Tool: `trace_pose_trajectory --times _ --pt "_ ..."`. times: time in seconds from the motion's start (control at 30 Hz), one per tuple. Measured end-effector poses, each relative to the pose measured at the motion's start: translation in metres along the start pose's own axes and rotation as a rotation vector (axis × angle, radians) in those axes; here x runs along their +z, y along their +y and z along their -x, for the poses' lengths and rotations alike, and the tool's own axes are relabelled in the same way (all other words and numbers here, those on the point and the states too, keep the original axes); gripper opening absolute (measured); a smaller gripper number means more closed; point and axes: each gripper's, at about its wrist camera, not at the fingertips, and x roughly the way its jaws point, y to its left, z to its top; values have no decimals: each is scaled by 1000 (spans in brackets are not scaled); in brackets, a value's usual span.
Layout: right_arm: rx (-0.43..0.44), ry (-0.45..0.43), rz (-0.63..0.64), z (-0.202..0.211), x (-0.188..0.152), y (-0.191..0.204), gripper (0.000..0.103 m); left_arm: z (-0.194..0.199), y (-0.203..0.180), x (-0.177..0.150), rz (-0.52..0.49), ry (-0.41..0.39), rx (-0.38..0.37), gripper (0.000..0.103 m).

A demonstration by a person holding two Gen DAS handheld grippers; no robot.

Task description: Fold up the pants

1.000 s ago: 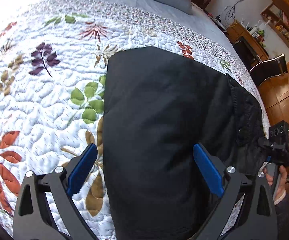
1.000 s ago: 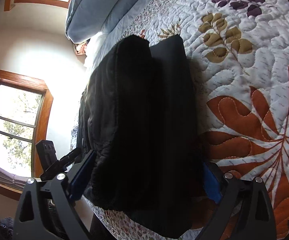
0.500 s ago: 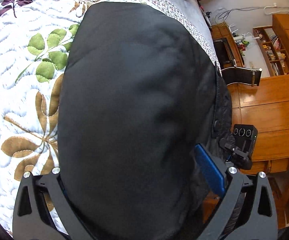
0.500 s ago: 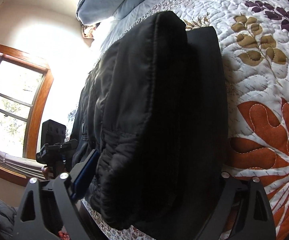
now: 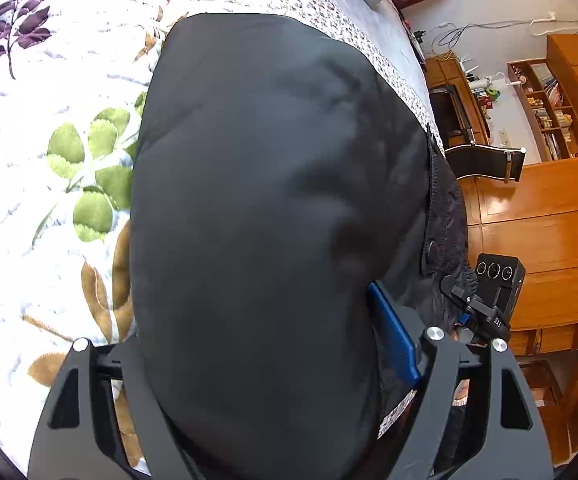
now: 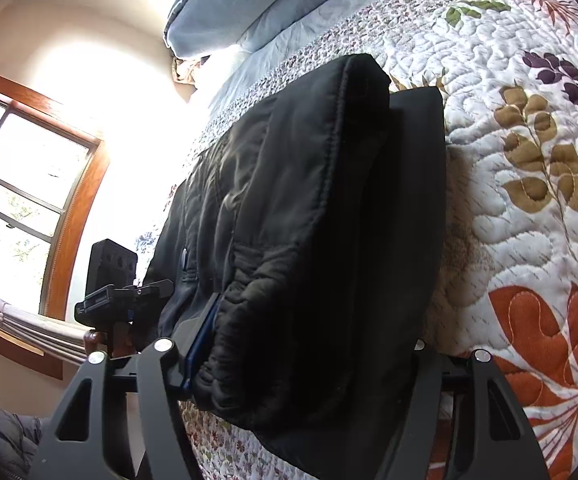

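Note:
Black padded pants (image 5: 257, 208) lie folded in a thick stack on a floral quilt; they also show in the right wrist view (image 6: 309, 248). My left gripper (image 5: 257, 344) is closed around the near end of the stack; only its right blue pad (image 5: 393, 336) shows, the left one is hidden under the fabric. My right gripper (image 6: 305, 356) is closed around the waistband end; its left blue pad (image 6: 203, 336) shows, the other is hidden. Each gripper's camera block appears in the other's view, the right one (image 5: 497, 284) and the left one (image 6: 109, 276).
The quilt (image 5: 49, 128) spreads to the left of the pants. Pillows (image 6: 249, 0) lie at the bed head. Wooden cabinets and shelves (image 5: 549, 200) stand past the bed edge, and a window (image 6: 17, 184) is on the other side.
Both grippers have pushed in over the stack's ends and narrowed onto the fabric. The pants now fill more of both views.

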Motion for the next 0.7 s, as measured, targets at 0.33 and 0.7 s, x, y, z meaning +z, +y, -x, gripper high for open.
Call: trace_pose_trajectory --times 0.33,0.7 --pt "7 3 -6 -1 6 -11 66 11 13 22 -1 -18 14 78" --pt "25 -2 -28 8 -14 -24 66 17 16 24 -7 -48 19 82"
